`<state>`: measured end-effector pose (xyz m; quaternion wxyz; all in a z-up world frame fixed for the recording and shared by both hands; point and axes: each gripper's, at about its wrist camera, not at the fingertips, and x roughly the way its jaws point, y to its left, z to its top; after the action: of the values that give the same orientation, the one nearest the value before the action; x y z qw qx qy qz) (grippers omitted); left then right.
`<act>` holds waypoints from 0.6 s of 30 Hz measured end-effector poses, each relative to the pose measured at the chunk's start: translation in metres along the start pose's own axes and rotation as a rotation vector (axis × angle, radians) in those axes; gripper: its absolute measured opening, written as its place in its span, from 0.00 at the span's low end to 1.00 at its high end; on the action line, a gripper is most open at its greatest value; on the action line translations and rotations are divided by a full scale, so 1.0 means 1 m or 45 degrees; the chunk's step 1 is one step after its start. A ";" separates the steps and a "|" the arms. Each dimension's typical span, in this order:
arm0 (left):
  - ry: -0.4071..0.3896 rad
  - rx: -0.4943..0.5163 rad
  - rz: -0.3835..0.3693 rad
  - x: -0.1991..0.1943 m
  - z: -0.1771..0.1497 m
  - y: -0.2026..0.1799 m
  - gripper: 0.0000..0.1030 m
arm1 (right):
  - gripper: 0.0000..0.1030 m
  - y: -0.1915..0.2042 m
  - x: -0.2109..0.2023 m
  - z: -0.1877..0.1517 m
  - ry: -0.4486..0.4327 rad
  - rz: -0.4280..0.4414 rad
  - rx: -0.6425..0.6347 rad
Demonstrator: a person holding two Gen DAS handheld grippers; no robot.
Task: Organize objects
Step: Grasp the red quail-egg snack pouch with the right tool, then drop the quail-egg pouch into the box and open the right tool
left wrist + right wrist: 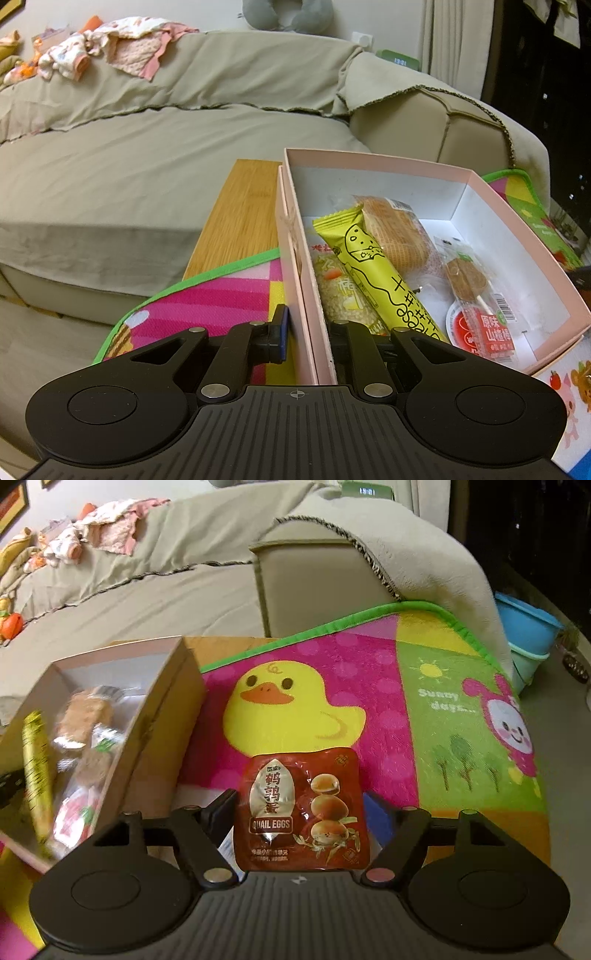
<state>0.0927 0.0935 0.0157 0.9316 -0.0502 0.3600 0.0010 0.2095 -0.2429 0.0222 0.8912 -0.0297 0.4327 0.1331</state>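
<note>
**Red-brown quail egg packet between my open right jaws**

Red-brown and glossy, the quail egg packet (301, 808) lies flat on the play mat (369, 686) just below the printed duck, between my right gripper (301, 812) jaws. I see those jaws standing apart, a gap on each side of the packet, neither pad pressing it. My left gripper (308, 332) has its jaws clamped on the near wall of the pink box (291, 229), one inside, one outside. The box, already holding snacks, sits just left of the packet.
</note>
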 end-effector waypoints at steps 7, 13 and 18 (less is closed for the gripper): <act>-0.001 -0.001 0.000 0.000 0.000 0.000 0.14 | 0.71 0.017 -0.064 -0.037 -0.068 0.076 -0.066; 0.000 0.000 0.000 0.000 0.000 0.000 0.14 | 0.71 0.052 -0.093 -0.082 0.036 0.232 -0.175; -0.001 -0.001 0.000 0.000 0.000 0.000 0.14 | 0.71 0.088 -0.104 -0.106 0.125 0.383 -0.305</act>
<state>0.0925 0.0936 0.0158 0.9317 -0.0506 0.3597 0.0010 0.0446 -0.1981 0.0424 0.8292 -0.0771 0.4561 0.3137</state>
